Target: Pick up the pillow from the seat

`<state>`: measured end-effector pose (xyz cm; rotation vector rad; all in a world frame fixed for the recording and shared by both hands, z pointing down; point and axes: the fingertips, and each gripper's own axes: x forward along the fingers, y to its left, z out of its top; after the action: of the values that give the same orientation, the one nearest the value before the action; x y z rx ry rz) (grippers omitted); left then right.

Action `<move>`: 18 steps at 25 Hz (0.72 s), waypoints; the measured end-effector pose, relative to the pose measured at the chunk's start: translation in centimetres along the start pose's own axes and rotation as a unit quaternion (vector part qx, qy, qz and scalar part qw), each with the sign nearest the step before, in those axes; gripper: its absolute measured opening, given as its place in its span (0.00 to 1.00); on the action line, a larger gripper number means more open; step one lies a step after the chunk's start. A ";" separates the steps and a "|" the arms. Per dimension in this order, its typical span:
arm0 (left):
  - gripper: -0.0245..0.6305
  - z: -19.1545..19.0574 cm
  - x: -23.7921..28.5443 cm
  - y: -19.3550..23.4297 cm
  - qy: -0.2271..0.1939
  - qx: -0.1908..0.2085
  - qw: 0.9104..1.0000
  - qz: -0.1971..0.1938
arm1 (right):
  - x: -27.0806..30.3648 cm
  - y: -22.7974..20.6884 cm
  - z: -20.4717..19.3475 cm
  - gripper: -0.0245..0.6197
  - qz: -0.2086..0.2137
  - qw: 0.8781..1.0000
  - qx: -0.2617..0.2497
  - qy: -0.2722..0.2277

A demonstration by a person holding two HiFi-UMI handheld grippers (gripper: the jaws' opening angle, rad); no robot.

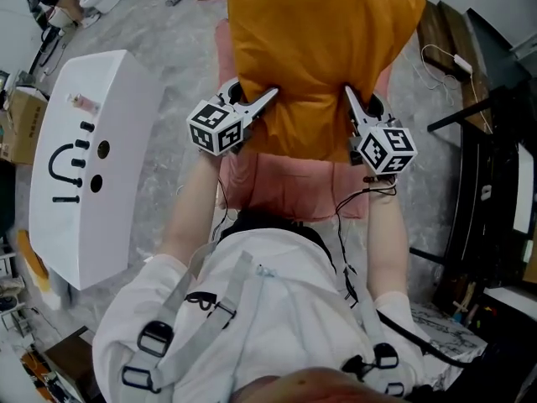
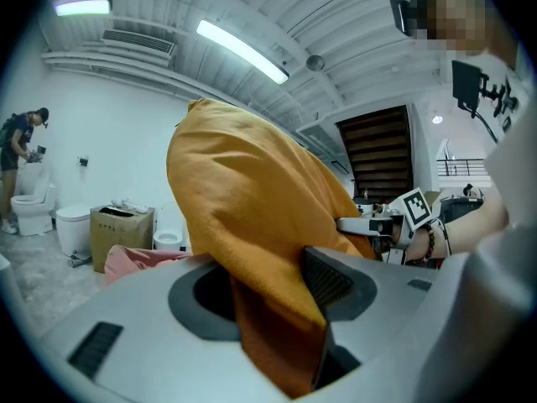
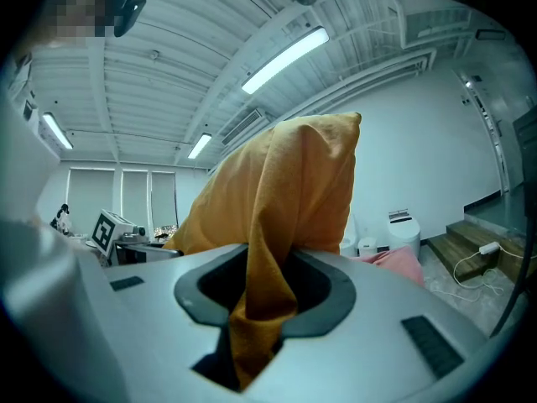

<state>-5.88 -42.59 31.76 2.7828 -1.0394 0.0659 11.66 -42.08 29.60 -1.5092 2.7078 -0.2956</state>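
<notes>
An orange pillow (image 1: 319, 49) hangs in the air above a pink seat (image 1: 289, 183), held by its two near corners. My left gripper (image 1: 262, 103) is shut on the pillow's left corner, and the fabric (image 2: 260, 250) bunches between its jaws in the left gripper view. My right gripper (image 1: 352, 103) is shut on the right corner, where the orange cloth (image 3: 268, 275) runs down through its jaws. The pillow hides most of the seat's back part.
A white cabinet top (image 1: 84, 166) with black hooks and holes stands at the left. A dark rack (image 1: 491, 166) and a wooden bench with a white cable (image 1: 445, 53) are at the right. A cardboard box (image 2: 122, 229) and toilets (image 2: 33, 208) stand far behind.
</notes>
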 end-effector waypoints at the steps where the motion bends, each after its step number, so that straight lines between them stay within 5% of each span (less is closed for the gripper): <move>1: 0.39 0.4 -0.1 0.1 -0.004 0.001 1.000 0.001 | 0.2 0.2 0.4 0.24 0.002 1.000 -0.004 -0.002; 18: 0.39 6.4 0.2 0.9 -0.052 0.030 0.998 0.009 | 1.5 0.8 6.9 0.24 0.009 0.998 -0.046 -0.035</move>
<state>-6.40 -44.53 25.66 2.8575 -1.1045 -0.0454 11.04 -43.97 22.83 -1.4871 2.7142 -0.1170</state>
